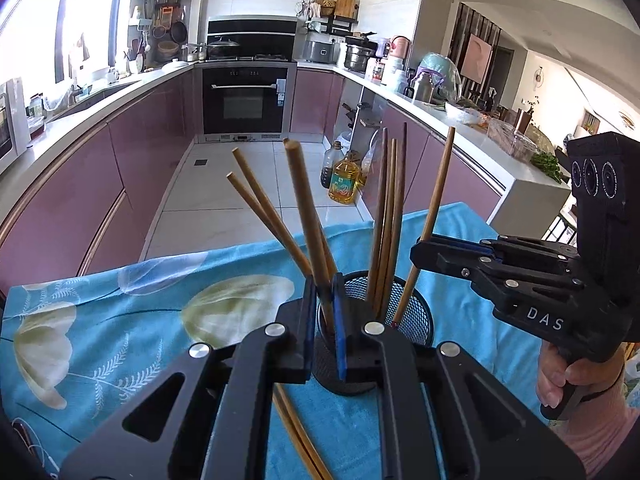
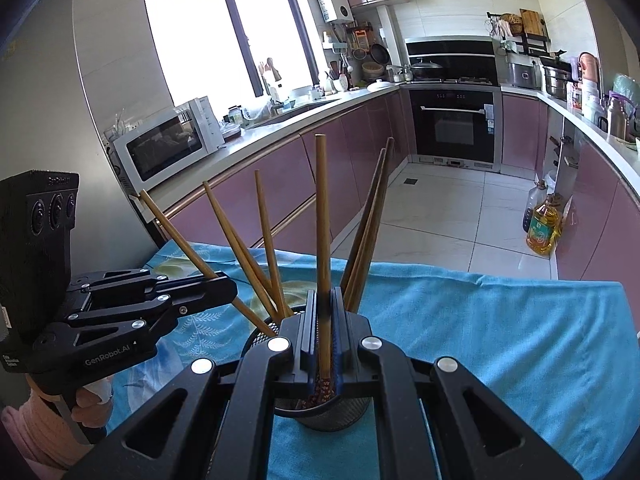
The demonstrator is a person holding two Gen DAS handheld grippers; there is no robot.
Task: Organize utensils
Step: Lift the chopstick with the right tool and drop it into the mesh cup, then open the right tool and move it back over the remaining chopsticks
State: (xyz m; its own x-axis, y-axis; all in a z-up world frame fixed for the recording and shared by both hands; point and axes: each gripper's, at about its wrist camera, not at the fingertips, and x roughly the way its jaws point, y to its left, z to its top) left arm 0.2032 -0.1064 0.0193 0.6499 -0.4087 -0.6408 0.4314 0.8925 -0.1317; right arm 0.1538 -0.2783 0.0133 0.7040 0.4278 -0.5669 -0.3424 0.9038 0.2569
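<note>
A black mesh holder [image 1: 412, 316] stands on the blue cloth [image 1: 120, 320] and holds several wooden chopsticks. My left gripper [image 1: 325, 320] is shut on one upright chopstick [image 1: 306, 208] whose lower end is inside the holder. My right gripper [image 2: 324, 340] is shut on another upright chopstick [image 2: 322, 216] over the holder [image 2: 320, 412]. The right gripper shows at the right in the left wrist view [image 1: 430, 256], against a leaning chopstick [image 1: 434, 208]. The left gripper shows at the left in the right wrist view [image 2: 228, 286]. Two loose chopsticks [image 1: 298, 436] lie on the cloth under the left gripper.
The cloth covers a table [image 2: 520, 340] in a kitchen. Purple cabinets run along both sides, with an oven [image 1: 244, 100] at the far end. Oil bottles [image 1: 344, 180] stand on the tiled floor. A microwave [image 2: 168, 144] sits on the left counter.
</note>
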